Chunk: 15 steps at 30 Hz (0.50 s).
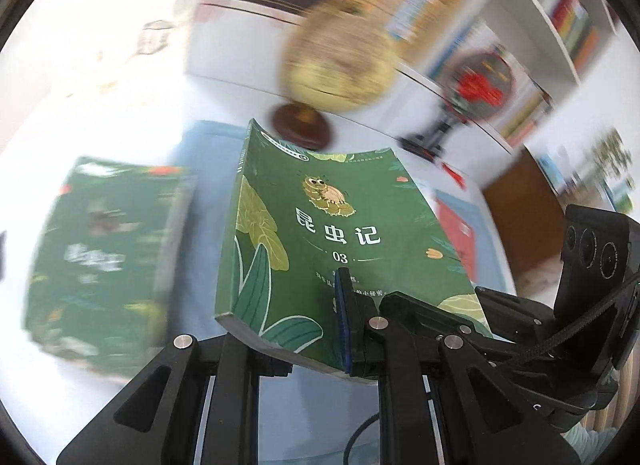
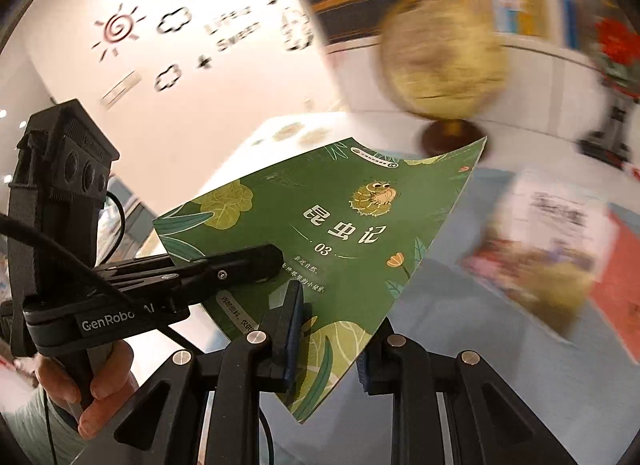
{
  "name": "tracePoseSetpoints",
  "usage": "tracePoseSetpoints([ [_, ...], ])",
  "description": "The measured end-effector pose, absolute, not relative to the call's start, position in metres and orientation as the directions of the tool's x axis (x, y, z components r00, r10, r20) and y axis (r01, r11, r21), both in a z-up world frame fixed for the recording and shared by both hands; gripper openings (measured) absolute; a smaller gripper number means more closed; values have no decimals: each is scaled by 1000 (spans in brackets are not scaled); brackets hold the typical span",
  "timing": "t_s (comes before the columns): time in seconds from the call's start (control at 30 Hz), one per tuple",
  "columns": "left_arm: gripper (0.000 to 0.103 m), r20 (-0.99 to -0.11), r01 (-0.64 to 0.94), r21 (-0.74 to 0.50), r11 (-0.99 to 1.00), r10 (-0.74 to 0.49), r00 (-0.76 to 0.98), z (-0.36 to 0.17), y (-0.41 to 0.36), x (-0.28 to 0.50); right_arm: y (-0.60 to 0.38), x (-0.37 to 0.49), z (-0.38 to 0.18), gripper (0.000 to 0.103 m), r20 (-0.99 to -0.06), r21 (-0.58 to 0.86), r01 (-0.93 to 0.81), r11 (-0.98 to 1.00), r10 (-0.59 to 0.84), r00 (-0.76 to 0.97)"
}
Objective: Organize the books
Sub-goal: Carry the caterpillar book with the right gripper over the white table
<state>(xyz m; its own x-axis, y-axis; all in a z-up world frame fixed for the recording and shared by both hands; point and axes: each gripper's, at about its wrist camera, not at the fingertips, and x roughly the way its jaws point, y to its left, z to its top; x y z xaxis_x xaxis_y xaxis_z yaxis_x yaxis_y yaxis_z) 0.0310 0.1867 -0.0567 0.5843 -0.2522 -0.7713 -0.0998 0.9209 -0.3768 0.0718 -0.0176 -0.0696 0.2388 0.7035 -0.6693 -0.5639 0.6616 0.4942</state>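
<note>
A green paperback marked 03 with an insect drawing (image 1: pixel 320 225) is held in the air above the table. My left gripper (image 1: pixel 304 329) is shut on its lower edge, one blue-padded finger on the cover. My right gripper (image 2: pixel 328 329) is shut on the same book (image 2: pixel 340 225) at its near corner. The left gripper also shows in the right wrist view (image 2: pixel 240 265), its finger lying on the cover. A second green book (image 1: pixel 104 261) lies blurred on the table at the left. Other books (image 2: pixel 552 249) lie at the right, blurred.
A yellowish globe (image 1: pixel 340 61) on a dark round base (image 1: pixel 302 127) stands behind the held book. A red and black ornament on a stand (image 1: pixel 476 85) is to its right. White shelves with many books (image 1: pixel 560 21) fill the back right. A light blue mat (image 2: pixel 460 305) covers the table.
</note>
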Motion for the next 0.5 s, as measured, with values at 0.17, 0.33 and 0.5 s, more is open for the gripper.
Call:
tracePoseSetpoints([
  [0.17, 13, -784, -184, -379, 907, -209, 585, -73, 253, 16, 67, 70, -76, 22, -667, 532, -588, 609, 729, 152],
  [0.33, 14, -791, -240, -419, 876, -222, 570, -98, 299, 10, 121, 72, -95, 23, -687, 552, -575, 604, 720, 98],
  [0.5, 24, -807, -271, -430, 861, -233, 542, -112, 319, 4, 146, 66, -106, 23, -699, 551, -571, 608, 711, 82],
])
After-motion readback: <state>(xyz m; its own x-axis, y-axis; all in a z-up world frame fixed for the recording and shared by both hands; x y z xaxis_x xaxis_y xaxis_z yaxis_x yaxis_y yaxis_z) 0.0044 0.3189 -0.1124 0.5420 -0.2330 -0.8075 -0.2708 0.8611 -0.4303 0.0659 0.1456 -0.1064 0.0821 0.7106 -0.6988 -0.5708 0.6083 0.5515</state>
